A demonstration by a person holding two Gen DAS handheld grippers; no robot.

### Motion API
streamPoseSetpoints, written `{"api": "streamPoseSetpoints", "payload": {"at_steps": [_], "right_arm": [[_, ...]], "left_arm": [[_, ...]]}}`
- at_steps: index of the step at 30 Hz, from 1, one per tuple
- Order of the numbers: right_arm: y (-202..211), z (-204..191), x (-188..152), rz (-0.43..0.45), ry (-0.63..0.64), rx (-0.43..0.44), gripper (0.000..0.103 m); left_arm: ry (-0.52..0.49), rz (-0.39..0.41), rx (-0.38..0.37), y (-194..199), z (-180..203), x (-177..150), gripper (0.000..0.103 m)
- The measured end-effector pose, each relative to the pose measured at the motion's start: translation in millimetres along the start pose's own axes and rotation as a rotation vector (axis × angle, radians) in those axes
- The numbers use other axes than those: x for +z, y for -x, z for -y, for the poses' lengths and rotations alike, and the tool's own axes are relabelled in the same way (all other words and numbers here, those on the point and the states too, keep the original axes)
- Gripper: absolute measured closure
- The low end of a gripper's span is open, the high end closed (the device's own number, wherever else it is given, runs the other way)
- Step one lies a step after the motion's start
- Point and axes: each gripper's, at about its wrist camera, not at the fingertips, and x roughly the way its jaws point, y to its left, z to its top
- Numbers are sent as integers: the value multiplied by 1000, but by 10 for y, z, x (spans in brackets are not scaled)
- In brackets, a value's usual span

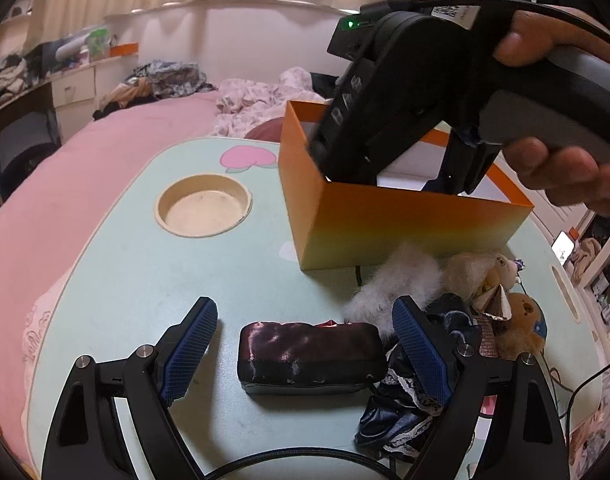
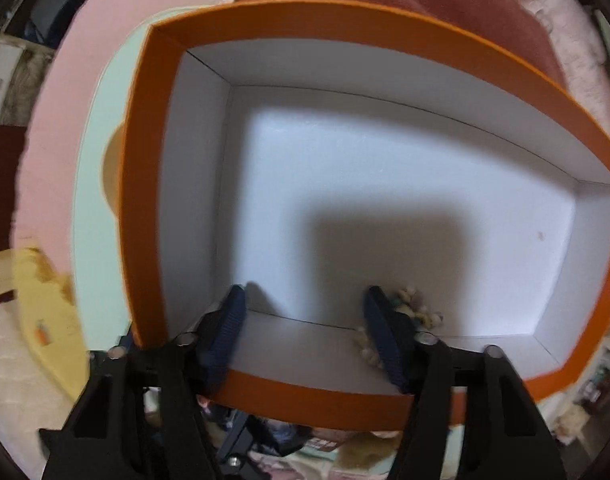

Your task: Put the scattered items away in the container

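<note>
Nearest the lens: left gripper, jaws spread wide, nothing pinched. Dead centre between the blue pads, a dark velvet pouch flat on the mint counter, long axis crosswise, end to end toward each pad. Straight ahead of those jaws, then, and far nearer the left hand than the right. Off to the right, touching or overlapping, a heap still waiting: white fluffy toy, dark satin cloth with lace trim, brown teddy bear. Beyond, the orange box, open-topped, well apart from the pouch.

Right gripper pointing down into that box, jaws partly open, bare white floor between them. Just beside the right-hand pad, a small pale plush thing, apparently lying loose, not gripped.

From the left wrist: no sight of the box floor, only the right hand over the rim. From the right wrist: box interior plainly shown, pouch unseen.
</note>
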Motion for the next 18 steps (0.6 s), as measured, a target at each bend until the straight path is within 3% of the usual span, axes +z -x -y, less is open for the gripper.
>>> {"api": "streamPoseSetpoints", "payload": {"at_steps": [1,2,3,4,7,11,13,15,16,17,18], "right_arm": [[17,-8,0,10,3,14,68],[26,1,6,5,2,44,95],[22,18,14,-2,-1,50,101],[29,52,29,17,-8,15,103],[74,170,64,56,-36,19,103],[247,372,91,110,-77,88,103],[341,448,95,94,-81,128,103],[405,504,103,62,-92,179,97],[450,526,104,65,-102,182,79],[472,520,104,60,-98,161,54],[486,498,118,53,-84,126,43]], "left_arm": [[5,-1,-2,-2,-9,2,14],[8,-1,-3,-3,-14,5,14],[10,-1,-4,-5,-12,7,14],[10,-1,-4,-9,-11,8,14],[9,-3,-4,-6,-14,17,14],[11,-2,-3,0,-12,16,14],[12,1,-3,-2,-10,15,14],[12,-3,0,-11,-3,16,14],[11,-3,1,-11,2,17,14],[10,-3,0,-8,6,14,14],[9,-2,0,-9,8,15,14]]}}
